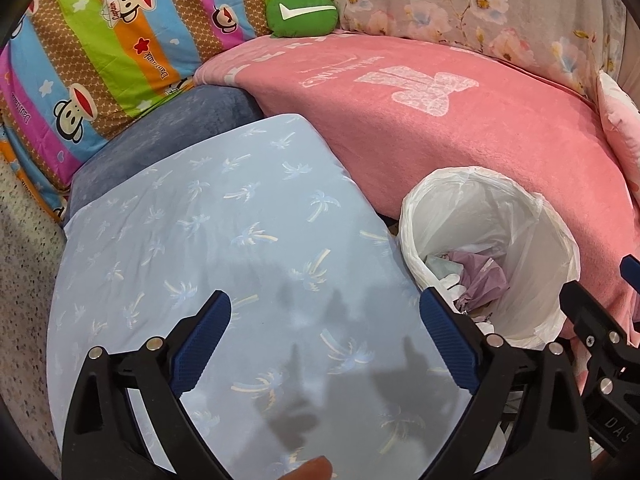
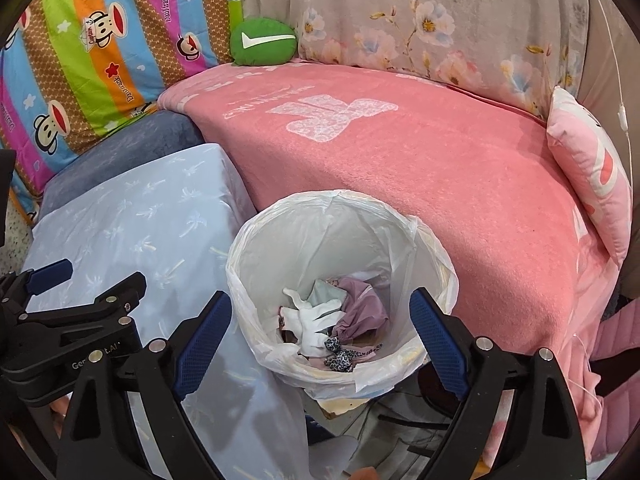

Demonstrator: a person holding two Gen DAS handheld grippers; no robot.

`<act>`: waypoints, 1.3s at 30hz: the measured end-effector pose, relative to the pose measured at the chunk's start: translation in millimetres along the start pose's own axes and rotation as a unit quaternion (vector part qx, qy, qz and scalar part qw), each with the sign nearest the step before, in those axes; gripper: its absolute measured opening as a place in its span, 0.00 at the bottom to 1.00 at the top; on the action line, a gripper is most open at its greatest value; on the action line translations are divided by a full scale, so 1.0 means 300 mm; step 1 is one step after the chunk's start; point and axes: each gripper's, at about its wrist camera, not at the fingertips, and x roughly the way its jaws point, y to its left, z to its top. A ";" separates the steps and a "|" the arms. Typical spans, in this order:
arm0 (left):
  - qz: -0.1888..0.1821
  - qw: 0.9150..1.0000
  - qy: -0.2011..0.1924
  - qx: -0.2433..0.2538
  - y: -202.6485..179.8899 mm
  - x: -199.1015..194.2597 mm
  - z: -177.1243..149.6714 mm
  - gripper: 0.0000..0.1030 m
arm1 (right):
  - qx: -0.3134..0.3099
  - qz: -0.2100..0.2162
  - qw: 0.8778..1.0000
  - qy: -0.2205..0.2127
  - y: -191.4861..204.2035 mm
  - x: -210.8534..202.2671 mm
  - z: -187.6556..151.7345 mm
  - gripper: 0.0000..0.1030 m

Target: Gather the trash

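A bin lined with a white plastic bag point(image 2: 344, 216) stands between a light blue surface and a pink-covered bed. Inside lie crumpled trash pieces point(image 2: 332, 320): white, purple and leopard-patterned scraps. My right gripper point(image 2: 320, 320) hangs above the bin's mouth, jaws wide apart, nothing between them. My left gripper point(image 1: 326, 324) is over the light blue palm-print cloth point(image 1: 224, 232), left of the bin point(image 1: 492, 216), also wide apart and empty. The left gripper's body point(image 2: 68, 320) shows at the left edge of the right wrist view.
A pink blanket point(image 2: 420, 168) covers the bed behind the bin. A striped cartoon quilt point(image 1: 100, 52), a green cushion point(image 1: 302, 14), a floral cover point(image 2: 440, 20) and a pink pillow point(image 2: 588, 168) lie around. Dark clutter point(image 2: 400, 424) sits on the floor below the bin.
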 end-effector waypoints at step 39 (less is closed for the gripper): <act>0.021 1.000 0.001 -0.005 -0.028 -0.025 -0.038 0.93 | 0.007 -0.015 1.000 -0.003 -0.033 -0.015 -0.044 0.94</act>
